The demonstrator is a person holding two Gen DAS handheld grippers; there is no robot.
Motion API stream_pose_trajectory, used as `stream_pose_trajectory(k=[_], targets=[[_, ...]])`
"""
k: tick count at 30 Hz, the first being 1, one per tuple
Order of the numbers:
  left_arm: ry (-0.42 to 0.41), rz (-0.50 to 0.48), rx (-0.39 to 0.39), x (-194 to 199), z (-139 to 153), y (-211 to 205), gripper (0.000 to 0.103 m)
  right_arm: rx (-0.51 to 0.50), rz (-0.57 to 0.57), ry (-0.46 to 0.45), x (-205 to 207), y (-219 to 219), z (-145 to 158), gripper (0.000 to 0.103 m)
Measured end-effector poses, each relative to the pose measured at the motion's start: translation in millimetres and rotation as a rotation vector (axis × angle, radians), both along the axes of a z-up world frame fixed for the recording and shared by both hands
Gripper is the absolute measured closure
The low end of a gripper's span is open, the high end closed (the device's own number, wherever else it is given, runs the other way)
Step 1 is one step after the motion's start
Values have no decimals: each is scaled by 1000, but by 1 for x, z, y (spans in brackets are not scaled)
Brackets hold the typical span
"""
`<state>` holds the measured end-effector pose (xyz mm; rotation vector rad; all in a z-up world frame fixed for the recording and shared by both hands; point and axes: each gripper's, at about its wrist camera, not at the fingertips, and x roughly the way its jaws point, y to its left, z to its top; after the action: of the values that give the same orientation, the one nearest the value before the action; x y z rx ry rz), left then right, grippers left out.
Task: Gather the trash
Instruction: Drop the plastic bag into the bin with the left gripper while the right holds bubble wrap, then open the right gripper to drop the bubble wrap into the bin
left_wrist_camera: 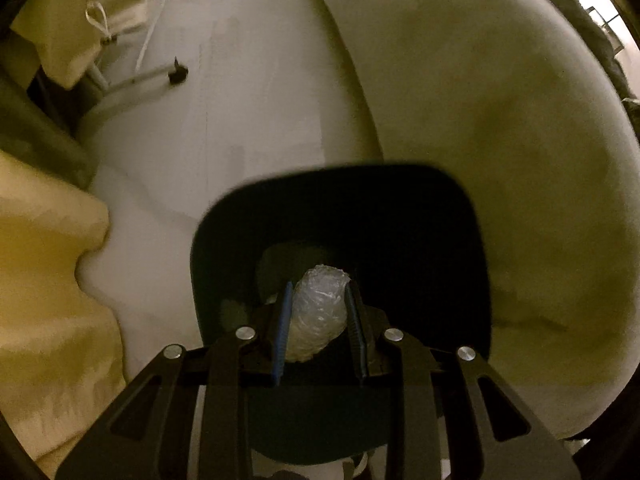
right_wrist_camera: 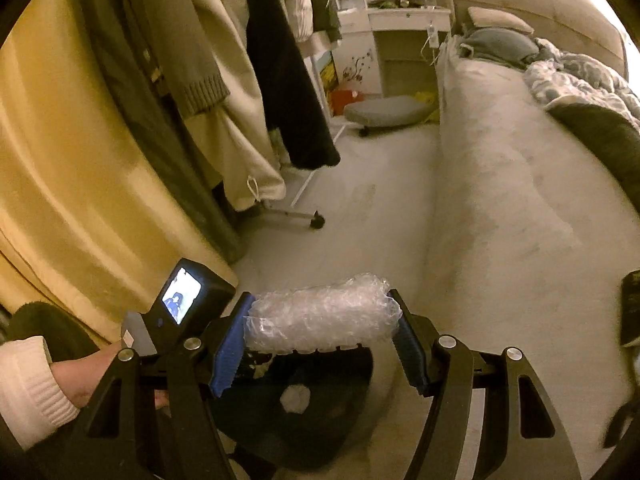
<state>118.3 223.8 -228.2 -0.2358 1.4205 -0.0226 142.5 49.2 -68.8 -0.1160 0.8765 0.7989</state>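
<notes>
Looking down in the left wrist view, a dark trash bin [left_wrist_camera: 420, 220] stands open on the pale floor. My left gripper [left_wrist_camera: 318, 286] hangs over its mouth, shut on a crumpled wad of bubble wrap [left_wrist_camera: 318, 316] pinched between the blue pads. In the right wrist view, my right gripper [right_wrist_camera: 320, 298] is shut on a longer roll of bubble wrap [right_wrist_camera: 320, 320], held end to end across its jaws. It hovers just above the same bin [right_wrist_camera: 332, 420]. Inside the bin lies a pale scrap [right_wrist_camera: 295, 398].
A bed with a pale cover [right_wrist_camera: 500, 200] runs along the right. A wheeled clothes rack [right_wrist_camera: 304, 216] with hanging garments and a yellow curtain [right_wrist_camera: 80, 160] stand at the left. A hand in a white sleeve [right_wrist_camera: 36, 388] holds the left device, whose screen [right_wrist_camera: 182, 294] glows.
</notes>
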Motion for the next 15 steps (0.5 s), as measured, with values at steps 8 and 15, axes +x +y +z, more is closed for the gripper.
stream_pose_trajectory(k=[8, 15], targets=[[82, -14, -17, -15, -26, 7, 61, -64, 23, 67, 7, 30, -35, 36], [27, -1, -28, -22, -11, 19, 40, -130, 36, 132, 13, 54, -74, 36]])
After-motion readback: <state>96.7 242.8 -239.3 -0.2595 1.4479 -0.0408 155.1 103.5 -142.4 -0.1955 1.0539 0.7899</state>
